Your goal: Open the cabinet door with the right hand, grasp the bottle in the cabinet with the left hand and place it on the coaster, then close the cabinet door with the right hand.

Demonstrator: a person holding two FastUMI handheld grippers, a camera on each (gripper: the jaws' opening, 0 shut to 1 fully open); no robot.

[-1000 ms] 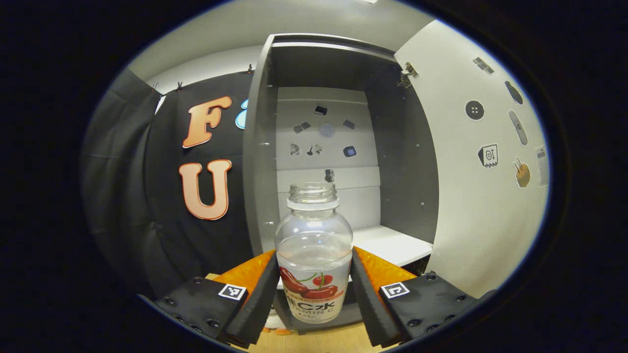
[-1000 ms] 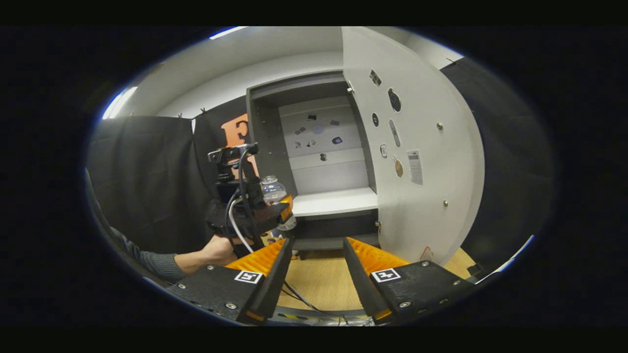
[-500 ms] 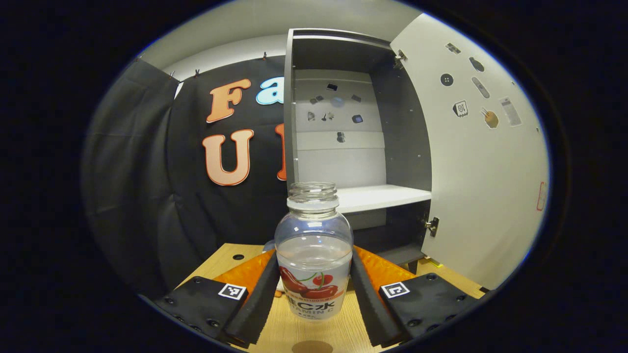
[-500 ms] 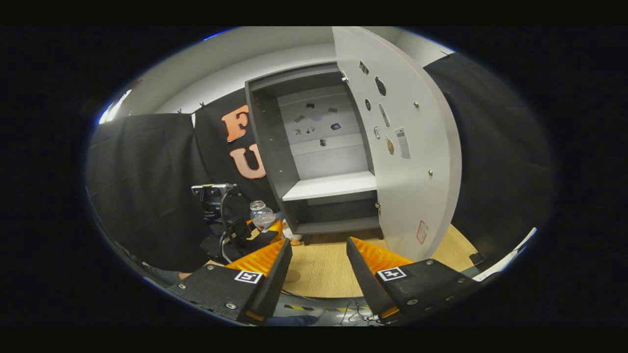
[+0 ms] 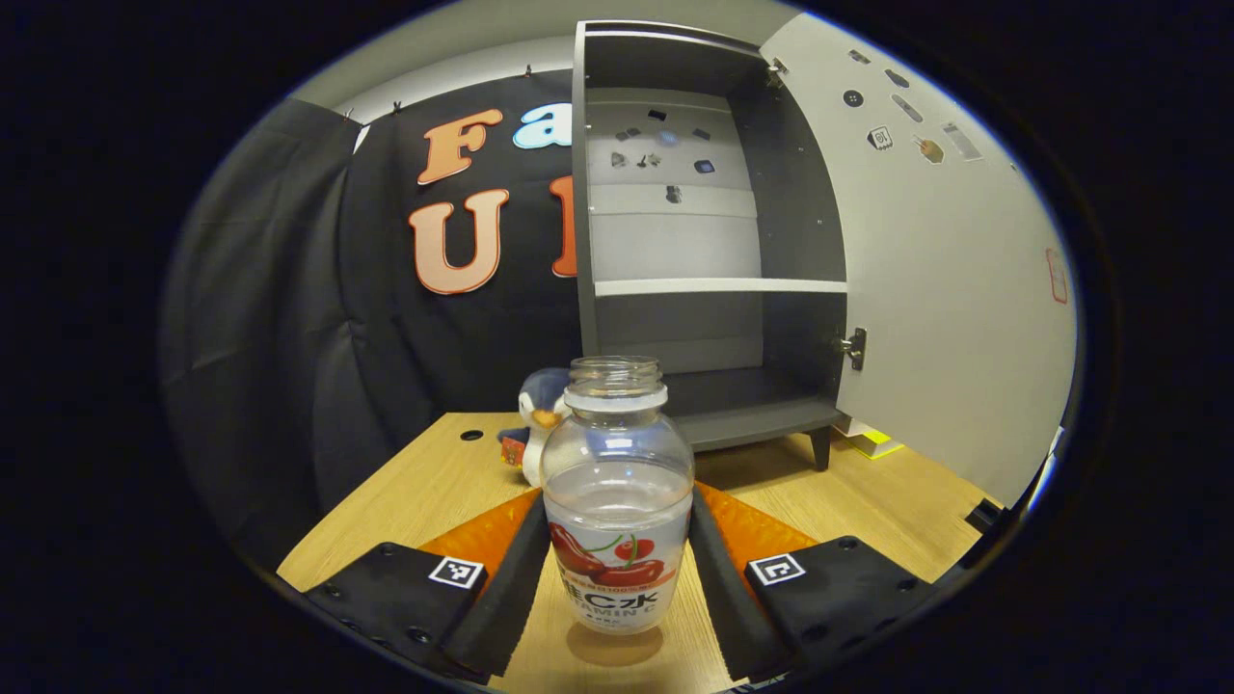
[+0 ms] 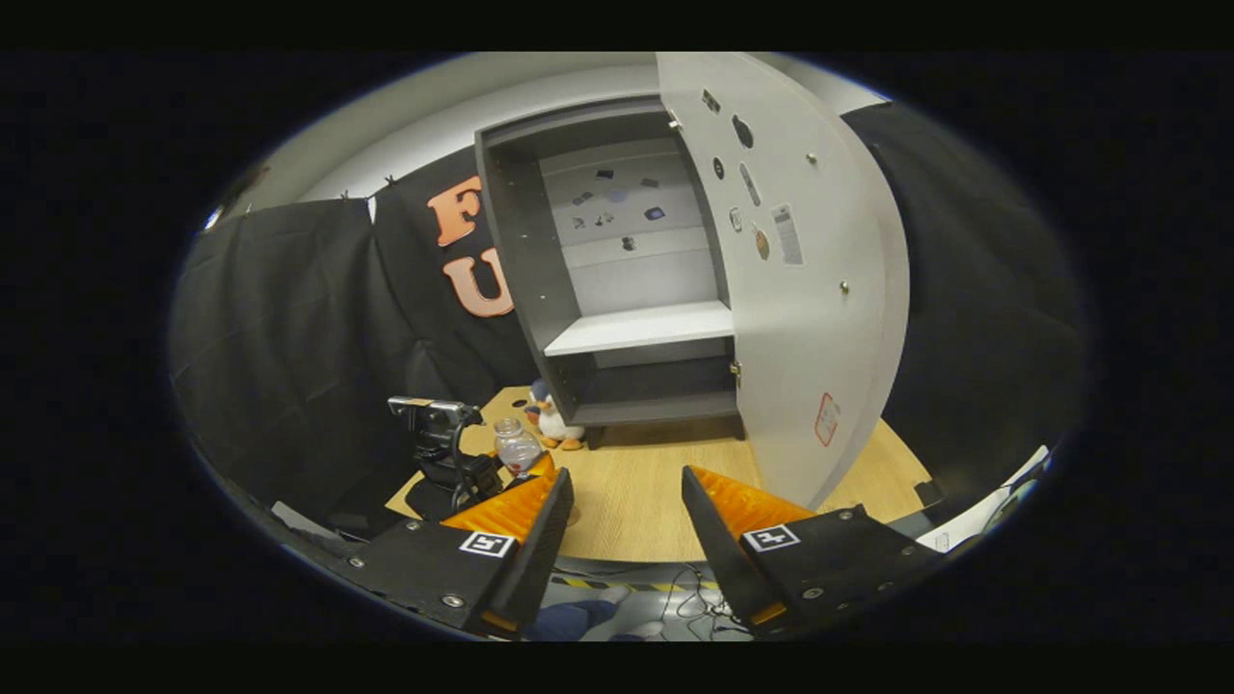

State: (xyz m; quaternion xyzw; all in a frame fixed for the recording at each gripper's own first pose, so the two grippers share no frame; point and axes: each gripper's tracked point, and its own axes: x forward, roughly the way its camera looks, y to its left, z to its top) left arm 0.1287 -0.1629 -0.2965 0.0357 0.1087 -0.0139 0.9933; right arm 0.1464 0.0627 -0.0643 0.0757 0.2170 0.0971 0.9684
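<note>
— Since one second ago the grey cabinet has gone far back, and its white door stands open. What holds the clear capless plastic bottle with a cherry label?

— The left gripper: both fingers press on its sides, low over the light wooden table. It seems the placing step; next it must come down on the coaster, which cannot be made out.

— And the other tongs?

— The right gripper is wide open, holding nothing. The right gripper view also shows the left gripper from behind.
</note>
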